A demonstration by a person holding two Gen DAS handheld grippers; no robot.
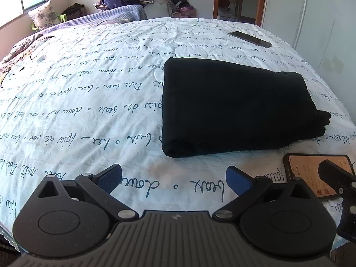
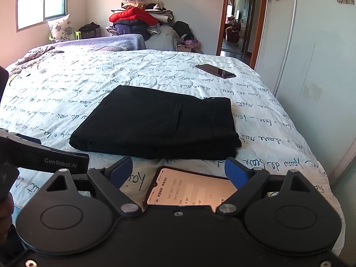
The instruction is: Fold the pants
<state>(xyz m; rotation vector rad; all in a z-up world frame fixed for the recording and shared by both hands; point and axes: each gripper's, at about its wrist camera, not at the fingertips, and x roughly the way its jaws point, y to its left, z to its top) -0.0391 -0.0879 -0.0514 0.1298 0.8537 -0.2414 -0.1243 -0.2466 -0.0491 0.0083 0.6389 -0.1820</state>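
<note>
Black pants (image 1: 233, 104) lie folded into a compact rectangle on the white bedspread with script print (image 1: 89, 111); in the right wrist view the pants (image 2: 155, 124) show a back pocket slit on top. My left gripper (image 1: 173, 179) hovers over the bedspread near the bed's front edge, short of the pants, open with nothing between its blue pads. My right gripper (image 2: 178, 171) is open too, just in front of the pants' near edge and above a lit phone (image 2: 191, 189). It holds nothing. Part of the left gripper's body (image 2: 44, 158) shows at the left of the right wrist view.
The lit phone (image 1: 318, 175) lies by the bed's front edge, right of my left gripper. A dark phone (image 2: 215, 71) lies at the far right of the bed. A pile of clothes (image 2: 138, 20) and a pillow (image 2: 61, 27) stand beyond the bed. A wardrobe door (image 2: 311, 55) flanks the right side.
</note>
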